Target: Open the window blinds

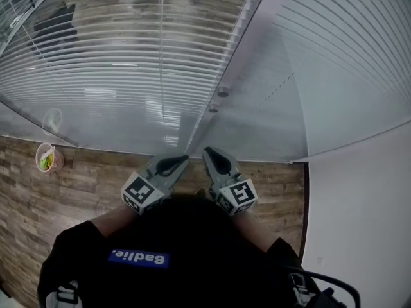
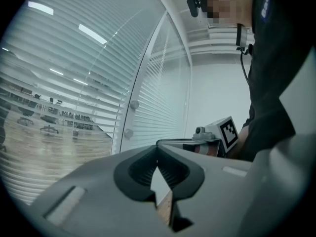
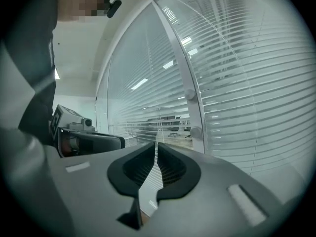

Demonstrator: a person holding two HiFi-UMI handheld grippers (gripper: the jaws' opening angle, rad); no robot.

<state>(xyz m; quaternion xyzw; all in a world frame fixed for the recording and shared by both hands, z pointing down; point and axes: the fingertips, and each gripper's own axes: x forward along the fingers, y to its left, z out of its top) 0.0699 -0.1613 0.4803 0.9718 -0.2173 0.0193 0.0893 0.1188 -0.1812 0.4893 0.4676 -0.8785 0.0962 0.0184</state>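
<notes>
Holding left tool [image 1: 182, 160] and right tool [image 1: 209, 151] clenched, empty, close to my body. White horizontal-slat window blinds [image 1: 347, 56] ahead, lowered, untouched. I judge task unstarted; everything left.

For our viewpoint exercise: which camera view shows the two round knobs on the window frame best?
The left gripper view: both knobs stand out clearly in profile, one above the other. The right gripper view shows them similarly but paler; the head view shows them small, from above.

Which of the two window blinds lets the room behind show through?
The left blinds: an office chair shows through their slats; the right blinds look solid white.
</notes>
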